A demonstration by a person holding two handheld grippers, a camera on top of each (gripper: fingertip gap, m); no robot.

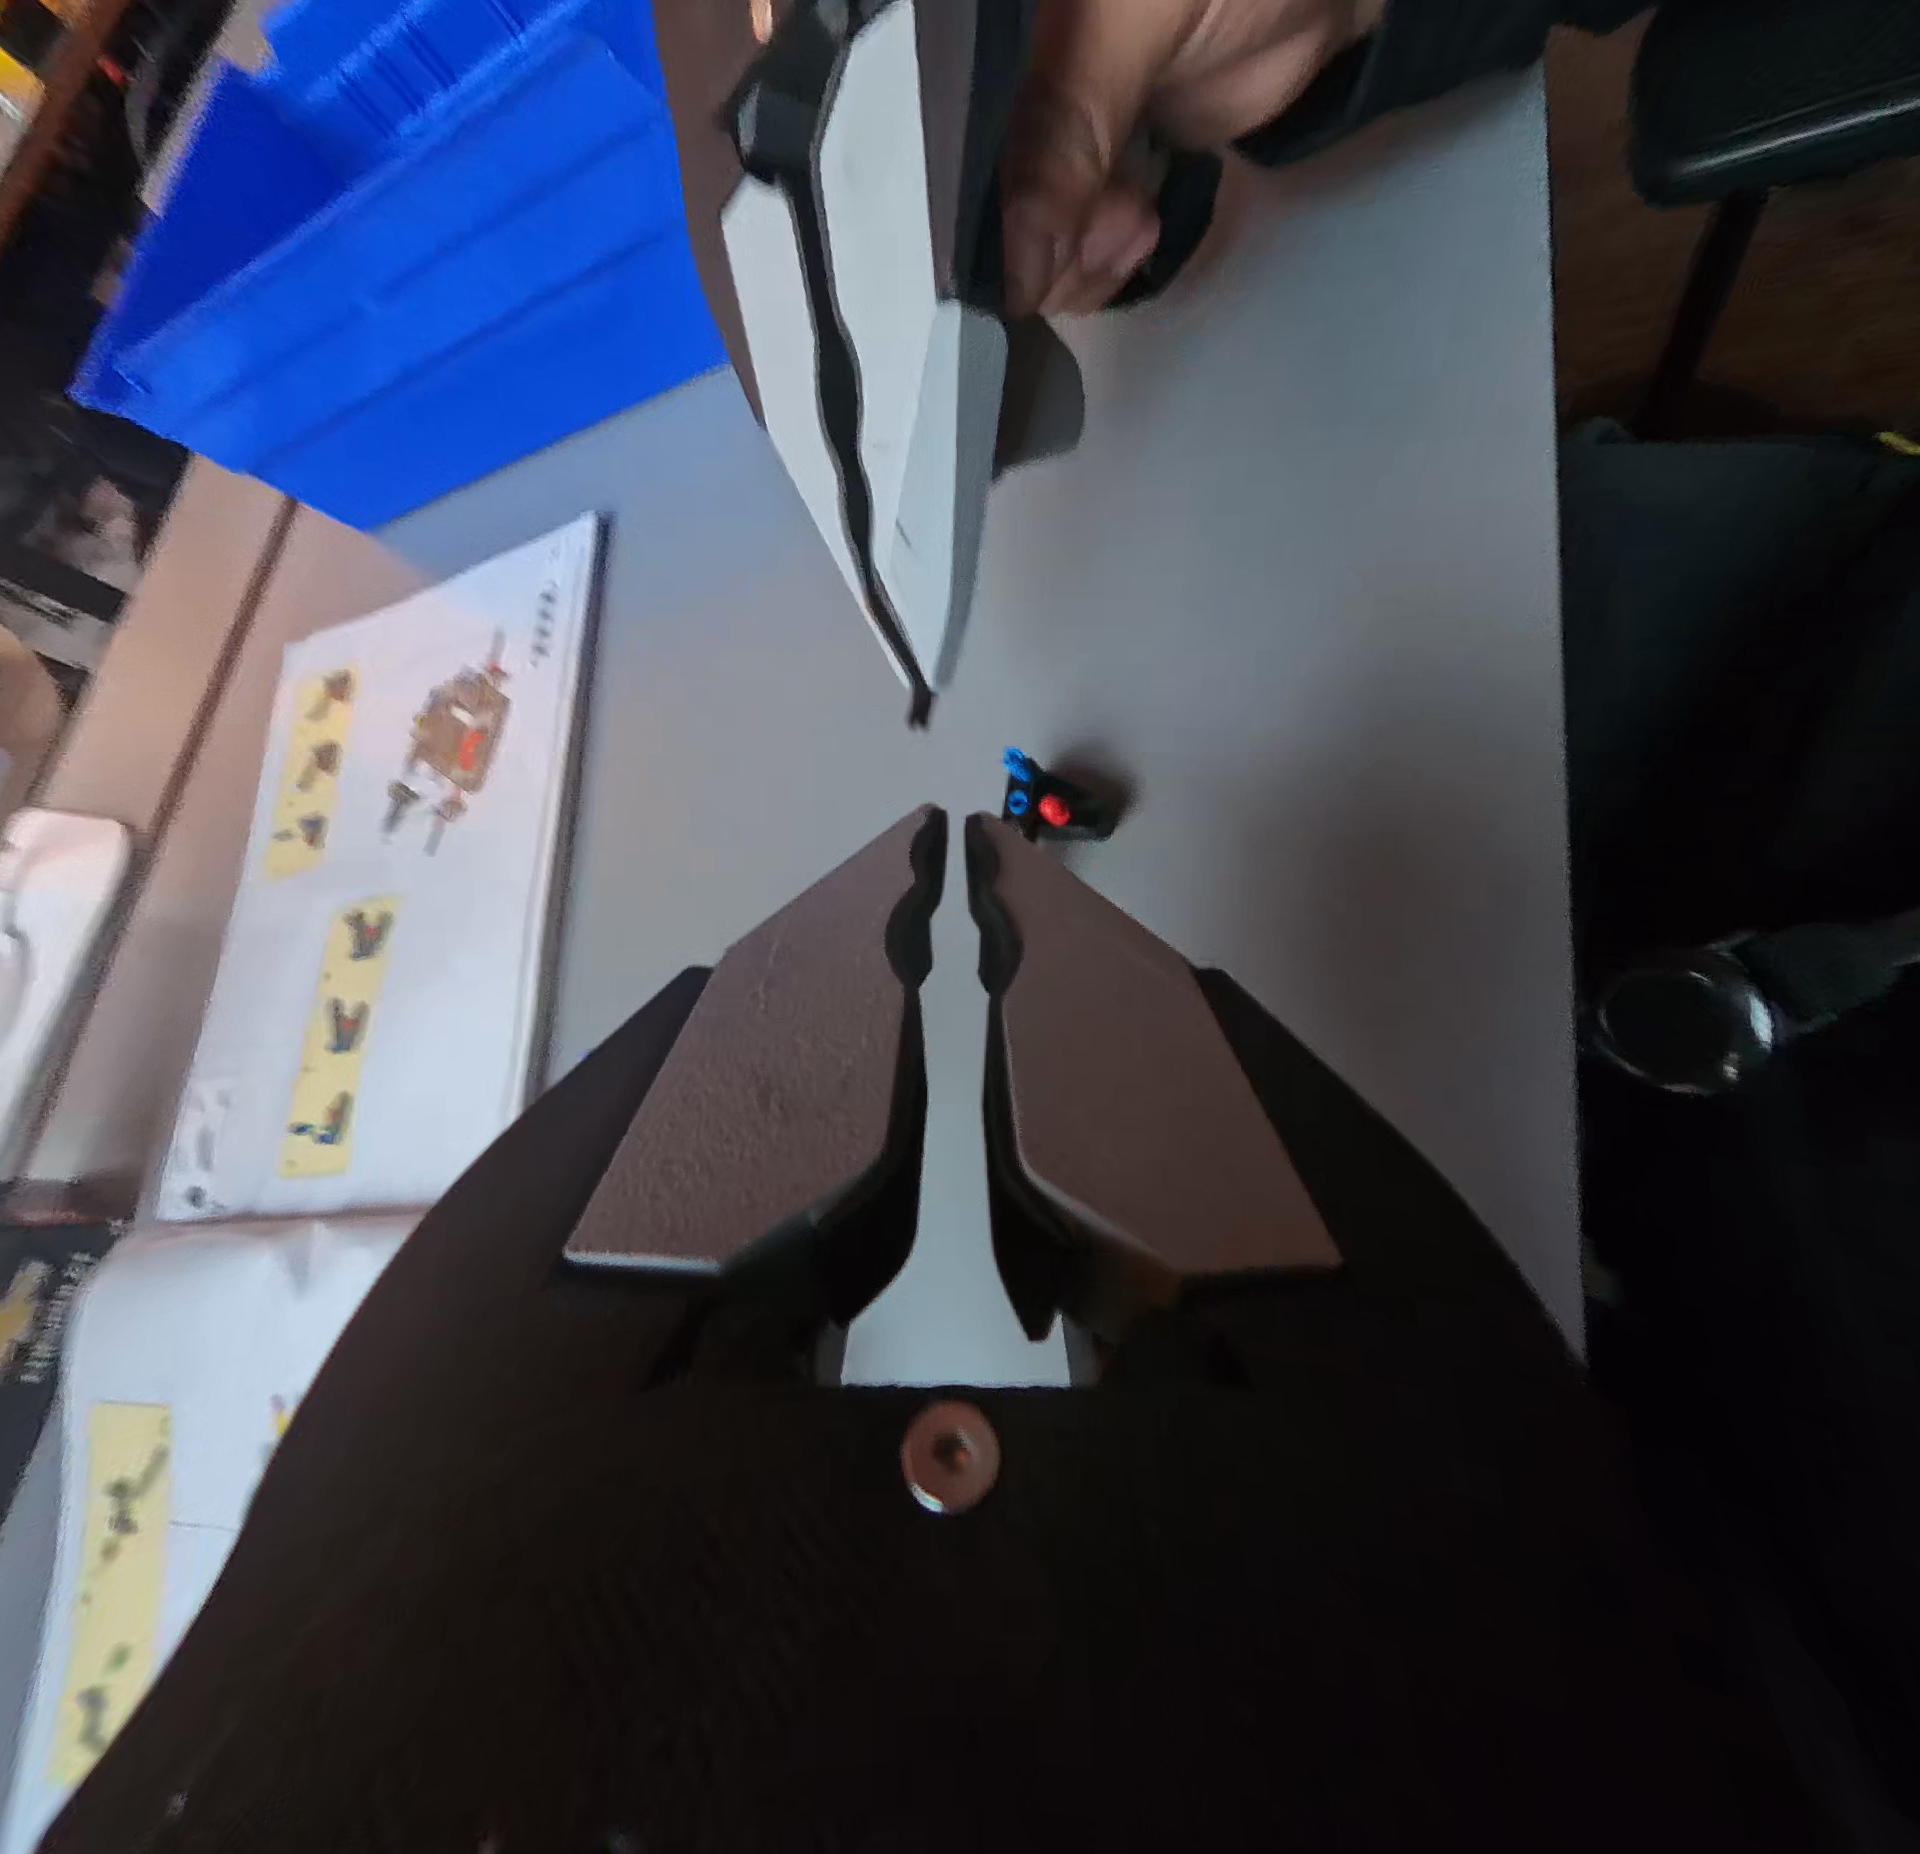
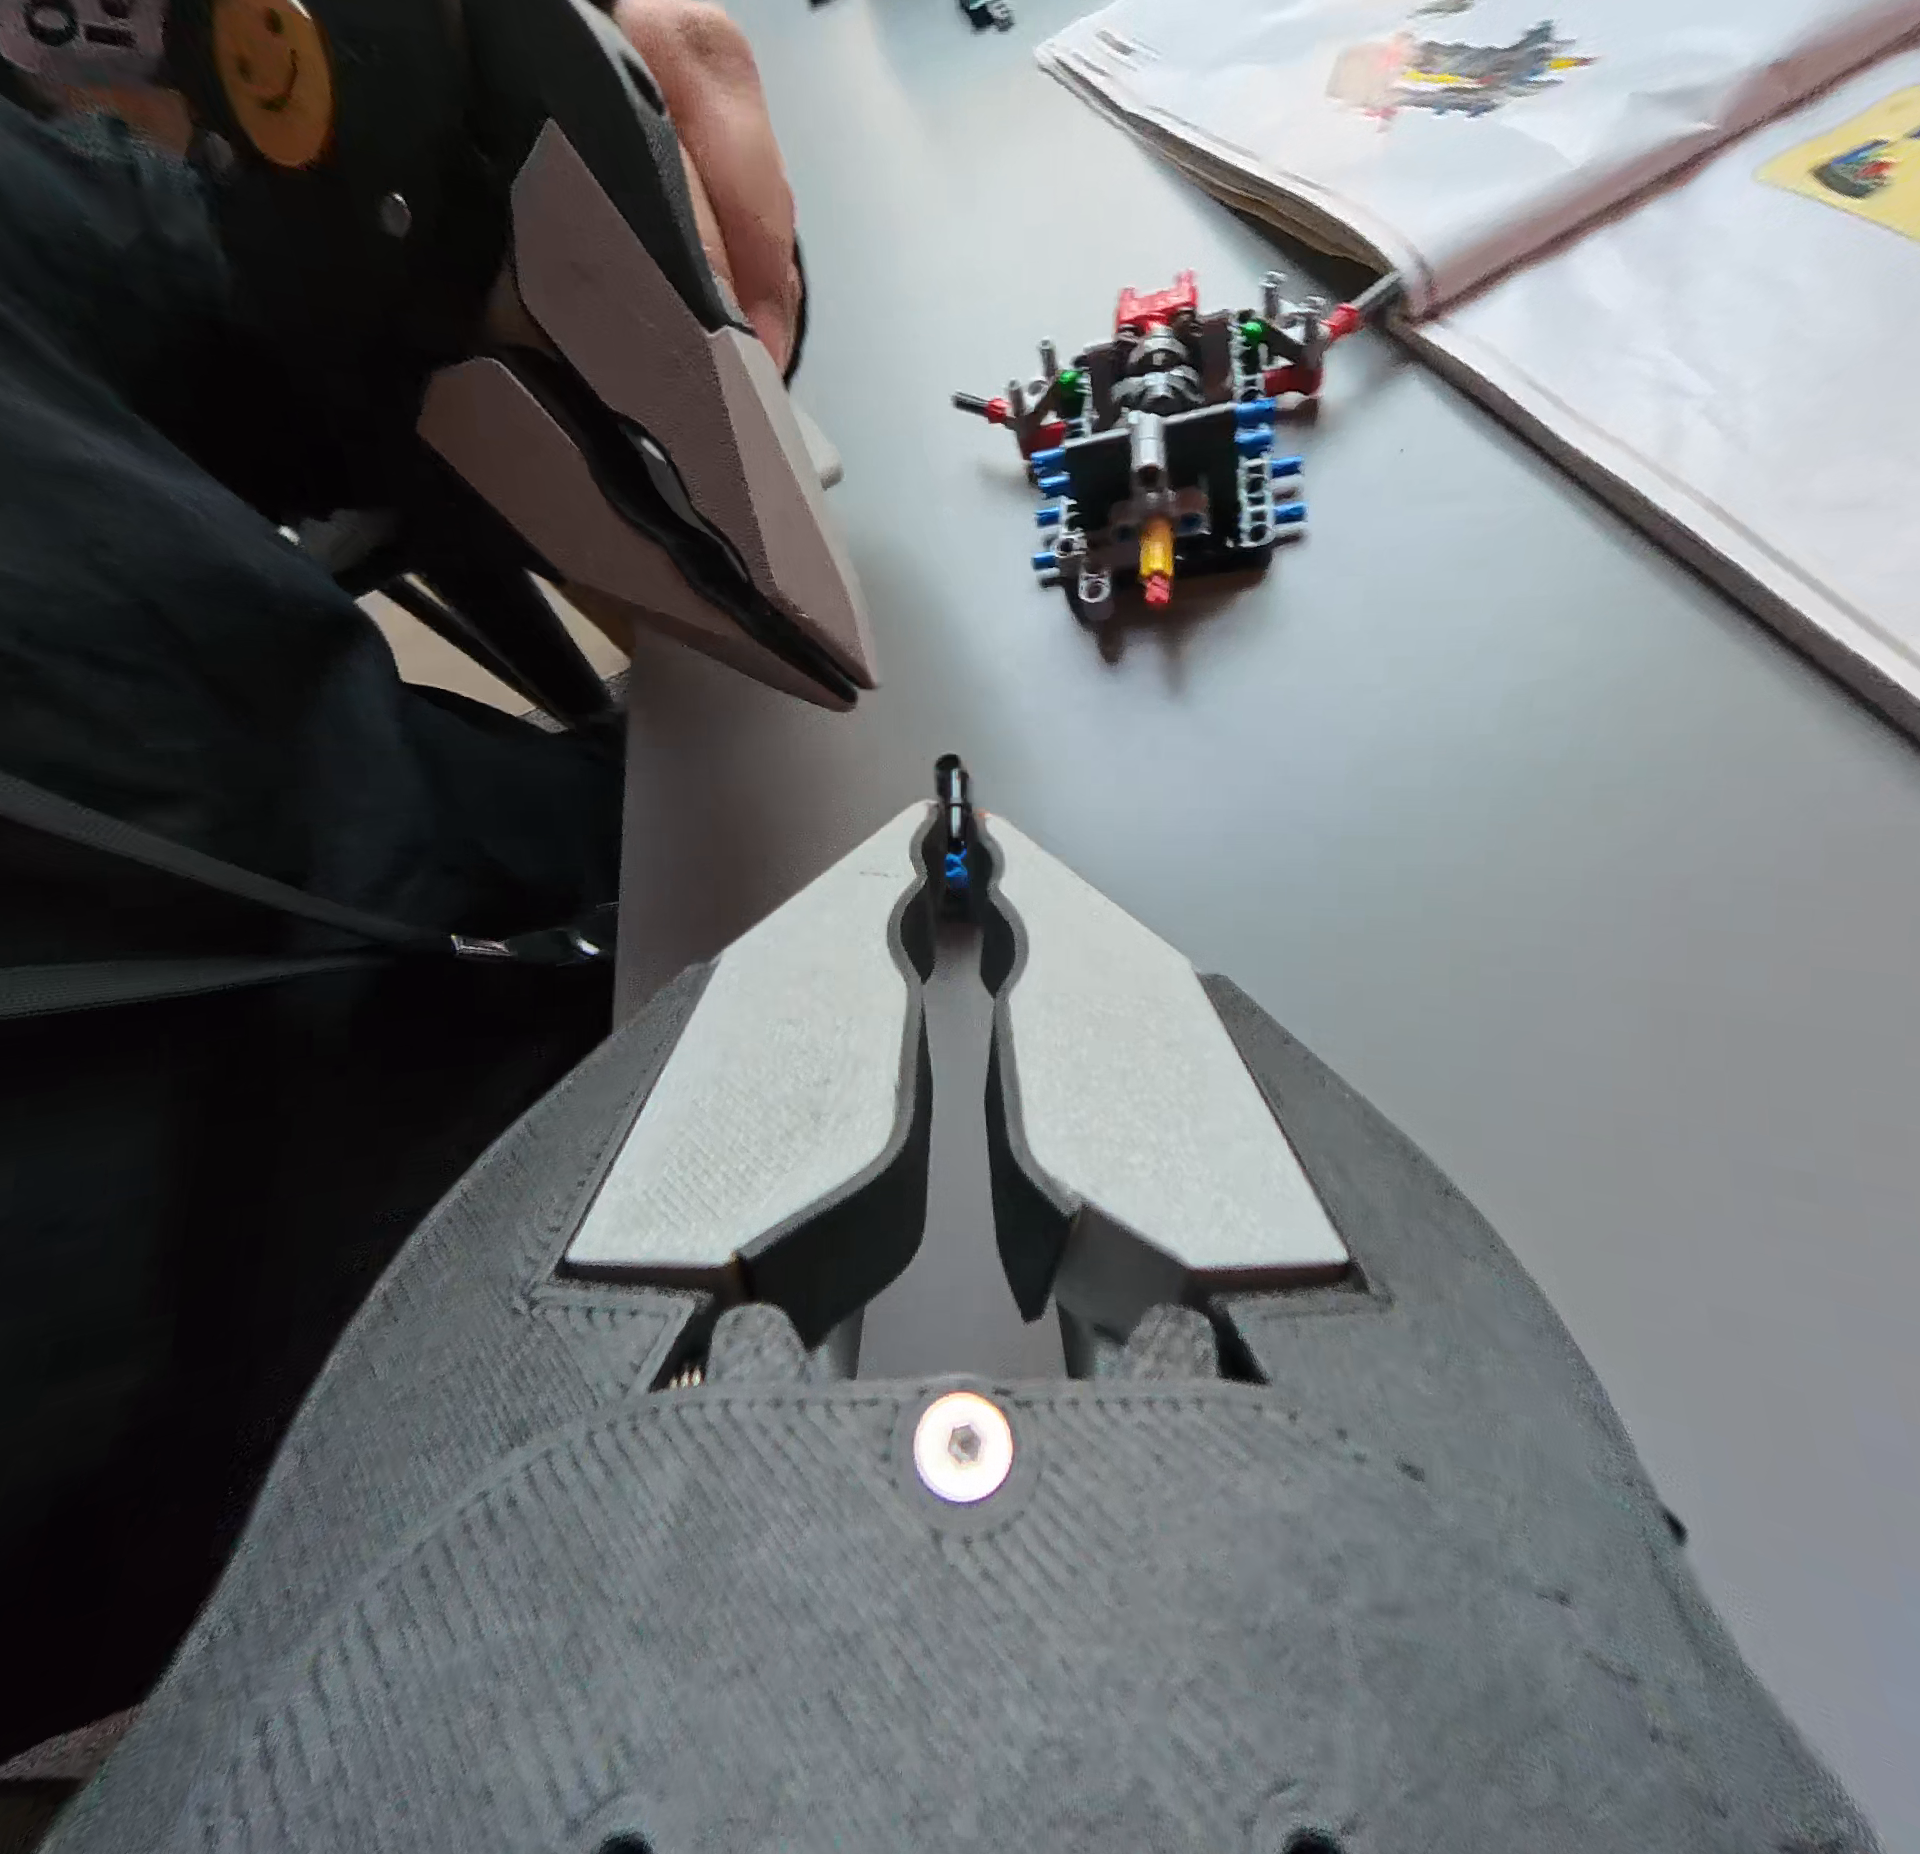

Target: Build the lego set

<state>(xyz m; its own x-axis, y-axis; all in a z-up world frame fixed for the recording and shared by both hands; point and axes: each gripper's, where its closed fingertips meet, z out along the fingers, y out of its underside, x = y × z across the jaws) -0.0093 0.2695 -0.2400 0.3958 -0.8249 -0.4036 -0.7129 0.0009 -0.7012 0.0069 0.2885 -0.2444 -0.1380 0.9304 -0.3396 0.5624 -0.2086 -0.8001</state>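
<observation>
Two grippers meet above the grey surface (image 2: 1455, 869): right gripper (image 2: 953, 817), jaws pinching a small black piece (image 2: 950, 781); left gripper (image 1: 956, 817), jaws nearly pressed together, empty; model (image 2: 1164, 443) farther off.

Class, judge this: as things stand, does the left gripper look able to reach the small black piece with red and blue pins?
Probably yes: the left gripper hovers beside the small black piece, nothing between them, but its jaws look nearly shut.

Bare worktop (image 2: 1455, 973) lies open ahead of the right claw (image 2: 954, 817); the half-built lego model (image 2: 1164, 443) and open instruction booklet (image 2: 1558, 194) block the far right, the left claw (image 2: 847, 687) crowds the left.
</observation>
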